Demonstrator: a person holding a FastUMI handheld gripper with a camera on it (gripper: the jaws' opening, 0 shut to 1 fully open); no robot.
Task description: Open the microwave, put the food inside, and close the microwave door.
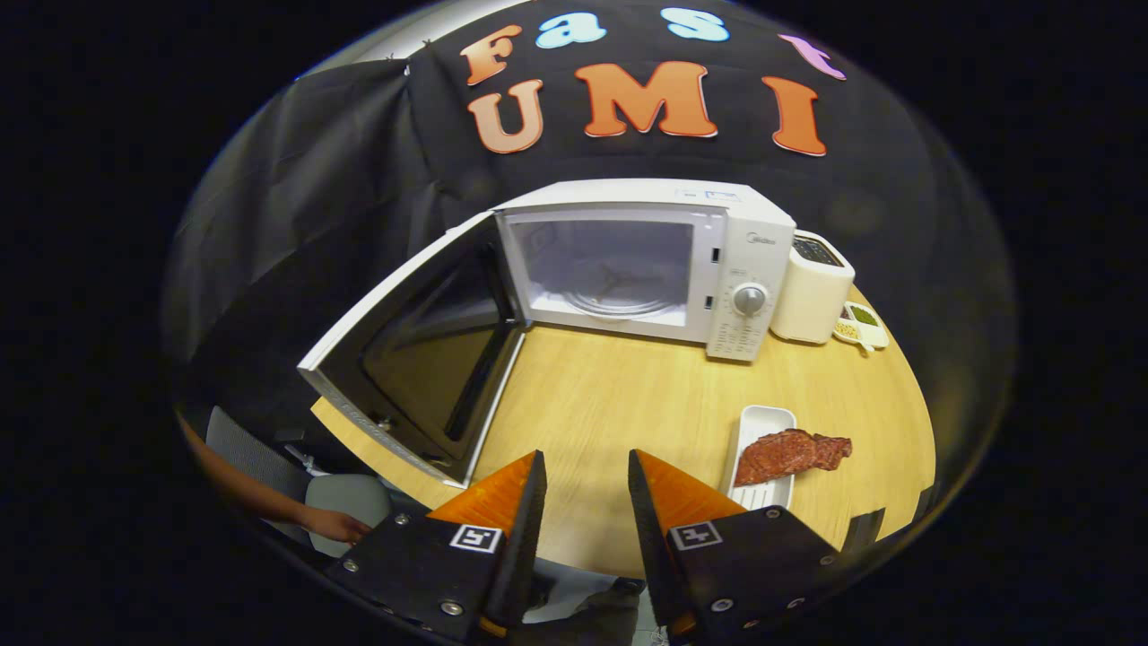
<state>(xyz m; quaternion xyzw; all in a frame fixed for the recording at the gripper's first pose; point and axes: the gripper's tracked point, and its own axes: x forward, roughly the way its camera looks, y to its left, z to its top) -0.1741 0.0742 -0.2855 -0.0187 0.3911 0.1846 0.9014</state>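
Note:
A white microwave stands at the back of the wooden table. Its door is swung wide to the left, showing the bare cavity with a glass turntable. A slab of reddish-brown meat lies across a white rectangular tray, just ahead of my right finger and to its right. My gripper is open, nothing between its fingers, hovering over the table's near edge well short of the microwave.
A white canister-like appliance stands right of the microwave, with a small dish of green and beige bits beside it. A person's hand and a chair show below the door, off the table's left edge.

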